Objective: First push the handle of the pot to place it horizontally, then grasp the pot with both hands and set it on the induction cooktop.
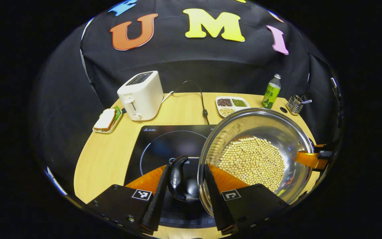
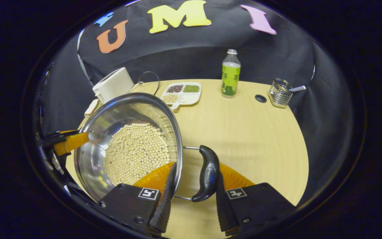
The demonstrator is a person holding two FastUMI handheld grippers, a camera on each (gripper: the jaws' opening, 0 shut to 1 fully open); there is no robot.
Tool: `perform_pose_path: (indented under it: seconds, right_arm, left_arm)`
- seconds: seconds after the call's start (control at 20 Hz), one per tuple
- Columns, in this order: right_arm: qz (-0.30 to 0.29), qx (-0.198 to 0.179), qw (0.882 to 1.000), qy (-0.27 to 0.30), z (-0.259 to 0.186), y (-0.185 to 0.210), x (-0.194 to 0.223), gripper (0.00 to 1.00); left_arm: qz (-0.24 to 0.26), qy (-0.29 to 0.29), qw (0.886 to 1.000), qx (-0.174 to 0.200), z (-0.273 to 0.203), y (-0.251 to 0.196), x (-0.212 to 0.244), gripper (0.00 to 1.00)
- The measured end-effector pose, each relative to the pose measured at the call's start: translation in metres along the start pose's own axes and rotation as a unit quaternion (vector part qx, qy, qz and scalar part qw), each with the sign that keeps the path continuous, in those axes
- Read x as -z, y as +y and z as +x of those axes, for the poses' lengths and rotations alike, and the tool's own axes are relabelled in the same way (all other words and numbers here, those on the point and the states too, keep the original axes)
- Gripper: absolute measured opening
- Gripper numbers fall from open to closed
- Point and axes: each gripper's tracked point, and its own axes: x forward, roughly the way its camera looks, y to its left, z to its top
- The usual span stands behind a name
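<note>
Shiny silver pot centre-right of the left gripper view, pale yellow beans inside, black handle. Black induction cooktop with white ring marking. Light wood table. White toaster upper left. Green-labelled bottle (white cap).

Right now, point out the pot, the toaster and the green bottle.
pot (image 1: 277, 127), left gripper view, on its inner wall.
toaster (image 1: 146, 99), left gripper view, on its side.
green bottle (image 2: 230, 74), right gripper view, on its label.

Both grippers, left gripper and right gripper: black angular bodies, square black-and-white marker tags, small screws, ridged fingers.
</note>
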Motion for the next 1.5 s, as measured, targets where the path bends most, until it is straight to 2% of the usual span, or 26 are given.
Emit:
perform_pose_path:
  seconds: [0.25, 0.3, 0.35, 0.4, 0.45, 0.5, 0.55, 0.75, 0.9, 1.5]
  right_arm:
    - [-0.001, -0.005, 1.0, 0.006, 0.005, 0.038, 0.005, 0.58]
    - [-0.012, -0.007, 1.0, 0.0, 0.004, 0.048, 0.002, 0.58]
    - [-0.005, -0.016, 1.0, -0.009, 0.005, 0.057, -0.001, 0.58]
    - [-0.006, -0.005, 1.0, -0.015, 0.006, 0.065, -0.006, 0.58]
    - [-0.017, 0.0, 1.0, -0.007, 0.008, 0.069, -0.002, 0.56]
    - [-0.004, -0.004, 1.0, -0.002, 0.011, 0.073, 0.0, 0.55]
    - [0.013, -0.001, 1.0, -0.002, 0.013, 0.077, 0.002, 0.58]
    - [0.046, 0.007, 0.999, 0.015, 0.02, 0.076, 0.016, 0.56]
    - [0.046, 0.01, 0.999, 0.012, 0.025, 0.081, 0.01, 0.57]
    - [0.054, 0.009, 0.998, 0.015, 0.047, 0.113, -0.008, 0.57]
  left_arm:
    - [-0.003, -0.005, 1.0, -0.009, -0.004, 0.039, 0.003, 0.61]
    - [0.004, -0.027, 1.0, -0.005, -0.008, 0.044, -0.007, 0.61]
    - [0.012, -0.047, 0.999, -0.008, -0.008, 0.046, -0.021, 0.42]
    - [0.024, -0.06, 0.998, -0.009, -0.01, 0.046, -0.032, 0.22]
    - [0.029, -0.065, 0.997, 0.003, -0.007, 0.042, -0.035, 0.22]
    - [0.026, -0.055, 0.998, 0.005, -0.005, 0.041, -0.031, 0.22]
    - [0.016, -0.05, 0.999, 0.011, -0.005, 0.041, -0.027, 0.24]
    - [-0.014, -0.049, 0.999, -0.002, -0.003, 0.066, -0.023, 0.26]
    - [-0.014, -0.058, 0.998, -0.014, -0.006, 0.082, -0.026, 0.26]
    - [-0.019, -0.053, 0.998, -0.025, -0.007, 0.108, -0.023, 0.26]
